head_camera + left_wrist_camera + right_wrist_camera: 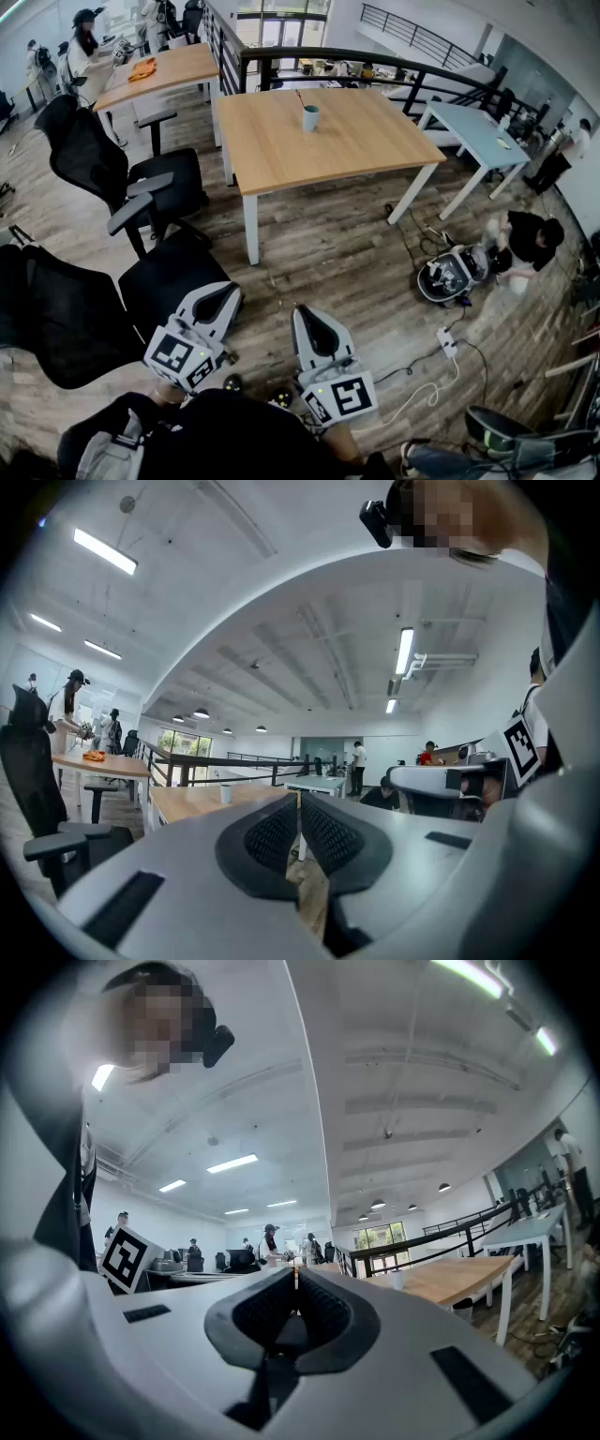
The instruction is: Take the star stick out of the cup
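Observation:
A pale blue cup (310, 118) stands near the far middle of the wooden table (356, 141), with a thin star stick (300, 97) leaning out of it to the left. Both grippers are held low and close to my body, far from the table. My left gripper (223, 296) and right gripper (310, 317) are shut with nothing between the jaws. The cup (225, 794) appears tiny on the table beyond my left gripper (299, 800) in the left gripper view. It shows again as a small cup (397, 1280) to the right of my right gripper (296, 1274).
Black office chairs (141, 202) crowd the floor at left. A person (530, 239) crouches by a round device (450, 274) at right. A power strip (446, 341) and cables lie on the floor. A pale blue table (478, 131) and a dark railing (375, 61) lie beyond.

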